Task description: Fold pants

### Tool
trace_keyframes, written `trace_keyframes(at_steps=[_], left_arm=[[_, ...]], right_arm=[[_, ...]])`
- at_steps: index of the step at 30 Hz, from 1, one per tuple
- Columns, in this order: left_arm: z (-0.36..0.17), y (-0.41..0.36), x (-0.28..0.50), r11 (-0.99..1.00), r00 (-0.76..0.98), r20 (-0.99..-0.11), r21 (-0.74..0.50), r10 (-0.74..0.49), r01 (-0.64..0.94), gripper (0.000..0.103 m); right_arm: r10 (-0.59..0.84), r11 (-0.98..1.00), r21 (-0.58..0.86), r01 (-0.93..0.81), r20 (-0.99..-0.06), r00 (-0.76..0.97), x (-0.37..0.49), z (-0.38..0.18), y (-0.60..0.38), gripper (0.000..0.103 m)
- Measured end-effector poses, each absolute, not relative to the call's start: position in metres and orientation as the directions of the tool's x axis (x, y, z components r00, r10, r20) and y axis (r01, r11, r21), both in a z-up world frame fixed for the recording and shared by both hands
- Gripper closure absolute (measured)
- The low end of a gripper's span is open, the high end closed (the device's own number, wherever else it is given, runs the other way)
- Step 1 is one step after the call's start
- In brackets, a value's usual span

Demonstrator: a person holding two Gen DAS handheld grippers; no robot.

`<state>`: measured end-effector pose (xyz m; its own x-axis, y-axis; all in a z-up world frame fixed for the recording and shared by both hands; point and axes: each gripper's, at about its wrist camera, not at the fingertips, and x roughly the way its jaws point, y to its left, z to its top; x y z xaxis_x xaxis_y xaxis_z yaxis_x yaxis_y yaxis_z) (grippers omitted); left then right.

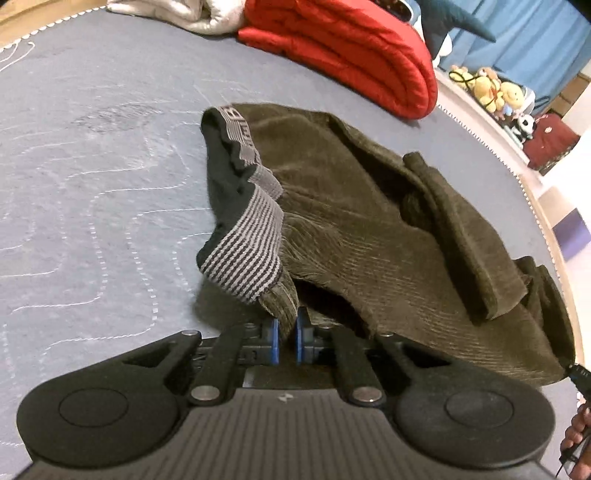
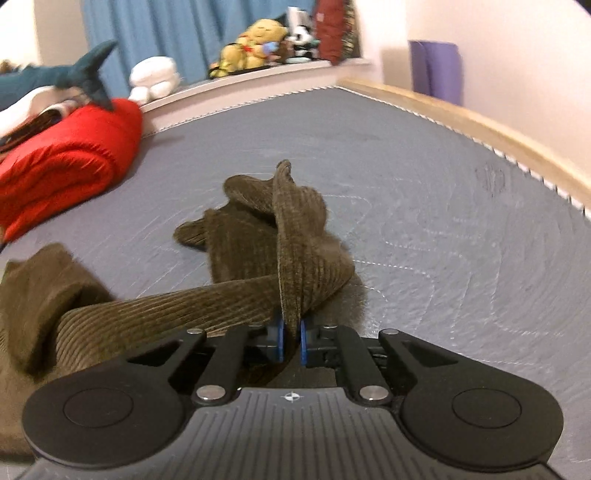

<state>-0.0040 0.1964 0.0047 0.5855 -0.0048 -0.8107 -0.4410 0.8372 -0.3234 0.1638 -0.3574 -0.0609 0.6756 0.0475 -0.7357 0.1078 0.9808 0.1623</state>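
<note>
Olive-brown corduroy pants [image 1: 369, 206] lie crumpled on a grey quilted mattress [image 1: 92, 166]. Their grey striped waistband [image 1: 243, 254] is turned outward toward me. My left gripper [image 1: 287, 338] is shut on the waist edge just below that band, its blue pads pinching the cloth. In the right wrist view a pant leg [image 2: 295, 251] rises from the mattress [image 2: 461, 240] in a twisted ridge. My right gripper [image 2: 291, 341] is shut on the leg's hem, with the fabric caught between the blue pads. The rest of the pants [image 2: 40, 295] bunches at the lower left.
A folded red quilt [image 1: 354, 51] and a pale blanket [image 1: 192, 14] lie at the mattress's far side. Plush toys [image 2: 258, 40] sit on a ledge by a blue curtain [image 2: 147, 33]. A wooden bed edge [image 2: 480, 122] runs along the right. A hand [image 1: 576, 435] shows at the lower right.
</note>
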Motion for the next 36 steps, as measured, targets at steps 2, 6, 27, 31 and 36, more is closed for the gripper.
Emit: trace_keyframes(at_steps=[2,6,27,31,36], left_arm=[[0.012,0.2,-0.017,0.836,0.599,-0.801,-0.339,-0.015,-0.431,0.094],[0.029,0.202,-0.048,0.829,0.62,-0.784,-0.363,-0.024,-0.426,0.095],[0.034,0.21,-0.071,0.756,0.433,-0.9,-0.25,0.049,-0.605,0.076],[0.033,0.202,-0.072,0.74,0.411,-0.91,-0.242,0.051,-0.628,0.047],[0.038,0.18,-0.084,0.778,0.436,-0.899,-0.249,0.035,-0.576,0.018]], right_arm=[[0.065,0.988,0.143,0.06,-0.732,0.678,0.15,-0.049,-0.354,0.096],[0.105,0.994,0.105,-0.04,-0.738,0.667,0.121,-0.029,-0.351,0.096],[0.239,0.954,0.13,-0.27,-0.873,0.425,0.08,0.006,-0.366,0.053],[0.228,0.967,0.126,-0.222,-0.816,0.531,0.083,0.026,-0.365,0.053],[0.196,0.974,0.078,-0.212,-0.763,0.616,0.087,0.031,-0.357,0.053]])
